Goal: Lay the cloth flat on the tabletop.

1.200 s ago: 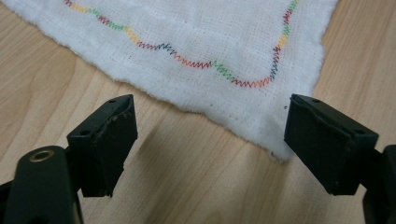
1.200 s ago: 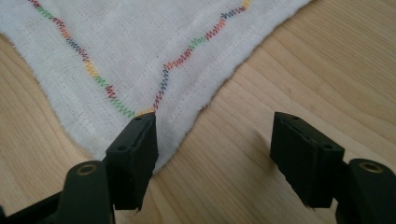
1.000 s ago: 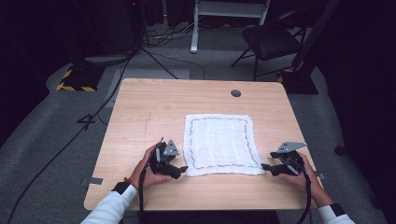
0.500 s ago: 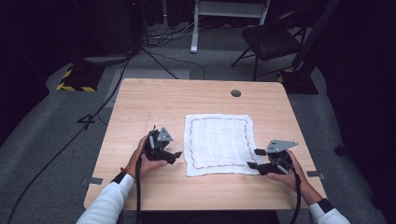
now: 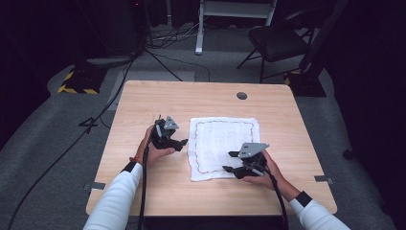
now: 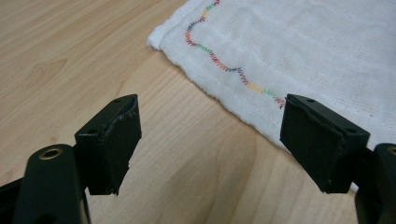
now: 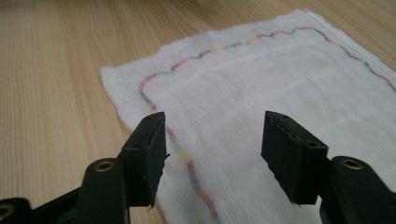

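Pale wooden table [image 5: 143, 191], unlabelled white cloth [image 5: 222, 143] with coloured stitching, left gripper [image 5: 181, 143] and right gripper [image 5: 231, 161] jaws apart, empty.

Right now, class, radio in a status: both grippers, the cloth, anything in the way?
Left gripper open, beside the cloth, over bare table. Right gripper open over cloth, its jaws just been closing, nothing between them. Cloth flat, unheld. Nothing in the way.
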Available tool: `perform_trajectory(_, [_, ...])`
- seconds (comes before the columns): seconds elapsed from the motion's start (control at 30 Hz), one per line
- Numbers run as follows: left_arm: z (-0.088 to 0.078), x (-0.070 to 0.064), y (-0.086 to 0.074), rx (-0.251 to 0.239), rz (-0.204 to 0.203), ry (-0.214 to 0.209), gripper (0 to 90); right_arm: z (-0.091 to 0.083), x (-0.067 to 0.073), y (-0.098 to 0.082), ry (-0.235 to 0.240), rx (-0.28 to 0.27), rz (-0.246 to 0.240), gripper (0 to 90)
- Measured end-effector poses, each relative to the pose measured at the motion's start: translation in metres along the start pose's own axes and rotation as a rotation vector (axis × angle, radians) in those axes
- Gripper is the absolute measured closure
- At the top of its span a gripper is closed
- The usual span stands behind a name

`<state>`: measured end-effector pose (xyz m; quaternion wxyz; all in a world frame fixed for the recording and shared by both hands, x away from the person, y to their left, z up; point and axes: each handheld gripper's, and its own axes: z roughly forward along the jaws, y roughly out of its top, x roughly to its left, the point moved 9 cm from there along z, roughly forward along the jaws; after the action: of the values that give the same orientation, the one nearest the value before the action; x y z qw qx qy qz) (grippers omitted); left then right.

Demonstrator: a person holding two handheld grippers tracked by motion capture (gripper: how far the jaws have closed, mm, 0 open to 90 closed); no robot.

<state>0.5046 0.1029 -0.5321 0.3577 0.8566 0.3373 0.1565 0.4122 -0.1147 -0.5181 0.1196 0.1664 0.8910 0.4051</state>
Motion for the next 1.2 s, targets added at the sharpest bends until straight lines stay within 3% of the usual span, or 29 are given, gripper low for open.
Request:
perform_trajectory(0.03, [0.002, 0.002, 0.003, -0.011, -0.014, -0.001, 20.2, 0.005, 0.002, 0.004, 0.005, -0.004, -0.008, 41.3])
perform_trajectory(0.1, [0.003, 0.007, 0.007, -0.018, -0.003, 0.025, 20.9, 0.013, 0.005, 0.009, 0.001, 0.001, -0.032, 43.0])
perform_trajectory(0.13, [0.004, 0.009, 0.009, -0.015, -0.021, 0.015, 20.7, 0.018, 0.005, 0.011, -0.012, 0.005, -0.049, 44.4])
perform_trajectory(0.2, [0.007, 0.013, 0.013, -0.021, -0.040, 0.020, 20.7, 0.026, 0.007, 0.014, 0.008, 0.008, -0.033, 45.5])
perform_trajectory(0.27, [0.010, 0.017, 0.016, -0.018, -0.050, 0.030, 20.9, 0.033, 0.011, 0.017, 0.011, 0.016, -0.045, 46.9])
perform_trajectory(0.43, [0.025, 0.024, 0.021, 0.006, -0.100, 0.042, 21.6, 0.050, 0.033, 0.028, 0.062, 0.015, -0.095, 48.9])
perform_trajectory(0.57, [0.035, 0.025, 0.031, -0.002, -0.105, 0.053, 21.4, 0.060, 0.049, 0.030, 0.097, 0.023, -0.129, 49.8])
perform_trajectory(0.77, [0.047, 0.026, 0.038, 0.001, -0.112, 0.062, 21.3, 0.066, 0.066, 0.032, 0.139, 0.015, -0.150, 53.3])
perform_trajectory(0.83, [0.049, 0.028, 0.040, -0.001, -0.103, 0.072, 21.2, 0.070, 0.071, 0.032, 0.146, 0.020, -0.157, 52.8])
perform_trajectory(0.93, [0.051, 0.032, 0.042, -0.017, -0.122, 0.080, 21.1, 0.077, 0.076, 0.033, 0.161, 0.023, -0.152, 49.7])
perform_trajectory(1.07, [0.053, 0.041, 0.041, -0.014, -0.134, 0.120, 21.1, 0.086, 0.079, 0.032, 0.165, 0.038, -0.154, 48.8])
perform_trajectory(1.2, [0.055, 0.045, 0.041, -0.013, -0.152, 0.135, 20.7, 0.091, 0.078, 0.032, 0.135, 0.040, -0.138, 51.6])
